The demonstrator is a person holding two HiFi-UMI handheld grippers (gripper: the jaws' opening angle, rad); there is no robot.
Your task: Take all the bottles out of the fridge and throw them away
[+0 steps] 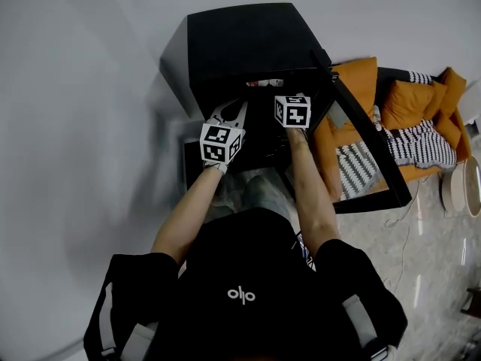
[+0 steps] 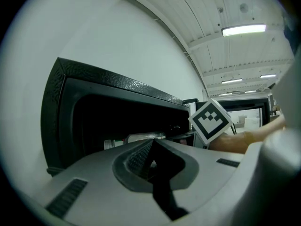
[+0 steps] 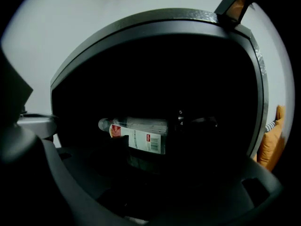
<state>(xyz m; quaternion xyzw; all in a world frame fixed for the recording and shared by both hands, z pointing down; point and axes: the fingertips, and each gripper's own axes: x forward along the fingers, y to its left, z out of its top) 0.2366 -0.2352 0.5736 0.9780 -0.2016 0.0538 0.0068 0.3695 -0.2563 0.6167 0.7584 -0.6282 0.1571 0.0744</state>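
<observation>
A black mini fridge (image 1: 248,36) stands open in front of me, its inside dark. A clear bottle (image 3: 136,133) with a white and red label lies on its side on a shelf inside; the bottle (image 2: 141,138) also shows low in the opening in the left gripper view. My right gripper (image 3: 155,173) is at the fridge mouth, open, with the bottle beyond its jaws and nothing between them. My left gripper (image 2: 153,147) is shut and empty just outside the opening, left of the right gripper's marker cube (image 2: 210,120). In the head view the left gripper (image 1: 229,122) and right gripper (image 1: 294,102) are side by side.
The fridge door (image 1: 368,141) swings open to the right. Behind it is an orange sofa (image 1: 421,119) with striped cushions. A white wall (image 1: 75,126) runs along the left. Something like a clear plastic bag (image 1: 244,190) sits below the fridge opening.
</observation>
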